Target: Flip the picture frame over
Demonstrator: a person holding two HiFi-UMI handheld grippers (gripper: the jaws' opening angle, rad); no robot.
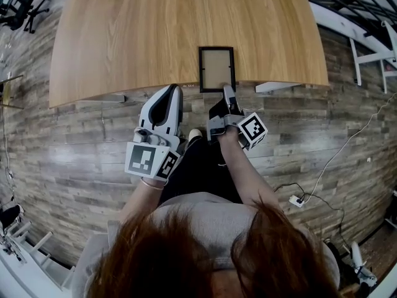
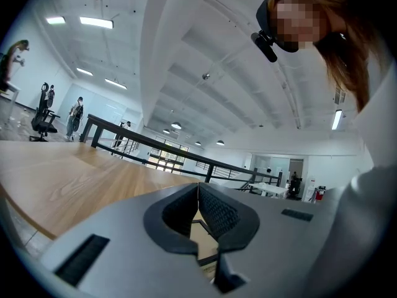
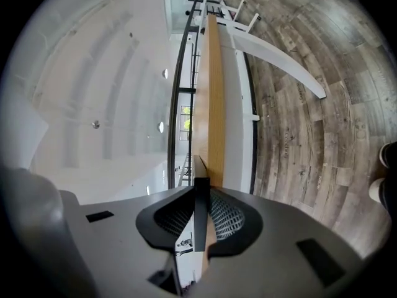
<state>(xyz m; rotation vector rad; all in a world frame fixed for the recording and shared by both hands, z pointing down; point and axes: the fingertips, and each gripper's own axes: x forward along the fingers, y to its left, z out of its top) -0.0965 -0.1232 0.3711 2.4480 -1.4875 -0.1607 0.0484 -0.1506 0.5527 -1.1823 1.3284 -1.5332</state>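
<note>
The right gripper [image 1: 227, 92] has its jaws clamped on the near edge of the picture frame [image 1: 216, 69] lying at the table's [image 1: 155, 30] near edge, while the left gripper [image 1: 173, 90] has its jaws together and empty.

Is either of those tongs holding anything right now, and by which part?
The right tongs pinch the picture frame by its near edge, close to the right corner. The left tongs are shut on nothing.

Head camera overhead, staring steeply down on left gripper [image 1: 173, 89], right gripper [image 1: 228, 92] and table [image 1: 155, 30], left gripper view low and level, skimming the table beyond its fingertips, right gripper view rolled sideways, picture frame [image 3: 201, 219] close between its fingers, table in all three.
</note>
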